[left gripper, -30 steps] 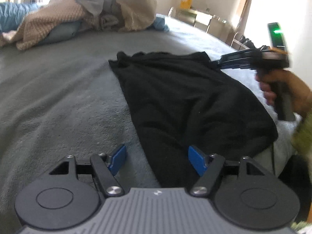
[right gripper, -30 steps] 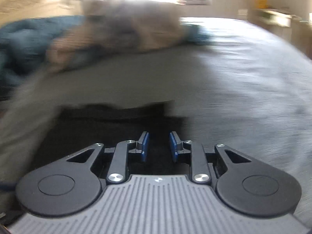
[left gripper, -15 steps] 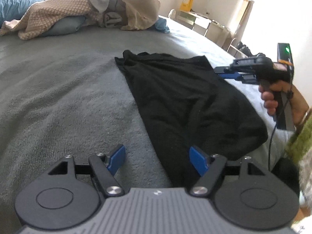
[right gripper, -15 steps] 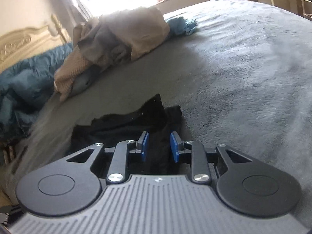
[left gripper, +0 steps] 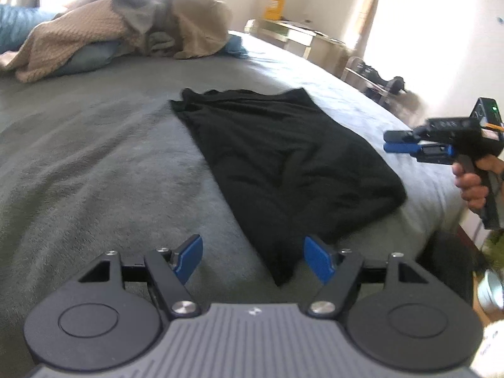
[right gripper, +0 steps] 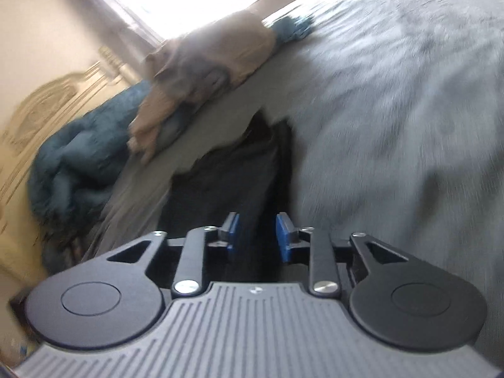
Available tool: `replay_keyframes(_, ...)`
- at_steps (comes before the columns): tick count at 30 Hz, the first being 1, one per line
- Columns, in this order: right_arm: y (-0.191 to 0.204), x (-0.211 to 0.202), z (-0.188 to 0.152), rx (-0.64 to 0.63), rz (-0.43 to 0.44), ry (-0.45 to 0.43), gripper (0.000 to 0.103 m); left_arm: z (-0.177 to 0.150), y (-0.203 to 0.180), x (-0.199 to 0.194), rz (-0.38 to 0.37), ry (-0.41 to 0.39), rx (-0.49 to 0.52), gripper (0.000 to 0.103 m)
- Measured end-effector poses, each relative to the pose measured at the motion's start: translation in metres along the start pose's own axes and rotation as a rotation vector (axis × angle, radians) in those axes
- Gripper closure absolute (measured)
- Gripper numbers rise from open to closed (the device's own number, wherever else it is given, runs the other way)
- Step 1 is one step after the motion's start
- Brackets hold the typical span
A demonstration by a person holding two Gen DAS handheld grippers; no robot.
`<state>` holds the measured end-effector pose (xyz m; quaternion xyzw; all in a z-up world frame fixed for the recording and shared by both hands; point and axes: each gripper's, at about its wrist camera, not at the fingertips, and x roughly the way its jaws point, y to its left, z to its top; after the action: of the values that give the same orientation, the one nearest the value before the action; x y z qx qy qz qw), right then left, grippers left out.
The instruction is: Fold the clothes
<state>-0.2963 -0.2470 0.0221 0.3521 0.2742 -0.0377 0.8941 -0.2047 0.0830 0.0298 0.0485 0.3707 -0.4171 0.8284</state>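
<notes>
A black garment [left gripper: 283, 163] lies folded lengthwise on the grey bed cover [left gripper: 94, 170]. My left gripper [left gripper: 253, 260] is open and empty, hovering above the garment's near corner. My right gripper [left gripper: 398, 142] is seen in the left wrist view, held in the air to the right of the garment, with its blue fingers close together. In the right wrist view, the right gripper [right gripper: 256, 236] has a narrow gap between its fingers with nothing in it, and it looks down along the black garment [right gripper: 233, 186]. That view is tilted and blurred.
A heap of beige and grey clothes [left gripper: 126, 41] lies at the far end of the bed, with a blue duvet [right gripper: 72, 163] beside it. A desk with a yellow box [left gripper: 296, 31] and a shoe rack [left gripper: 378, 78] stand along the right wall.
My right gripper has pulled back from the garment's far right edge toward the near right and tilted. My left gripper has backed off slightly, still open.
</notes>
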Motion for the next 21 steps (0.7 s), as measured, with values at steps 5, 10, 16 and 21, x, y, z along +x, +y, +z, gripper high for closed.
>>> replay_keyframes(5,0.013,-0.015,-0.047,-0.015,0.043,0.076,0.057,-0.016,-0.013,0.002,-0.007,-0.009,0.062,0.056)
replay_keyframes(10,0.022,-0.011,-0.064,-0.095,-0.024,0.072,0.062,-0.024,-0.022,0.005,0.018,-0.037,0.158,0.084)
replay_keyframes(16,0.032,-0.020,-0.054,-0.195,-0.032,0.065,0.102,-0.025,-0.034,-0.009,0.060,-0.098,0.314,0.095)
replay_keyframes(21,0.056,-0.038,-0.043,-0.385,-0.066,0.064,0.102,-0.026,-0.032,-0.019,0.053,-0.101,0.350,0.096)
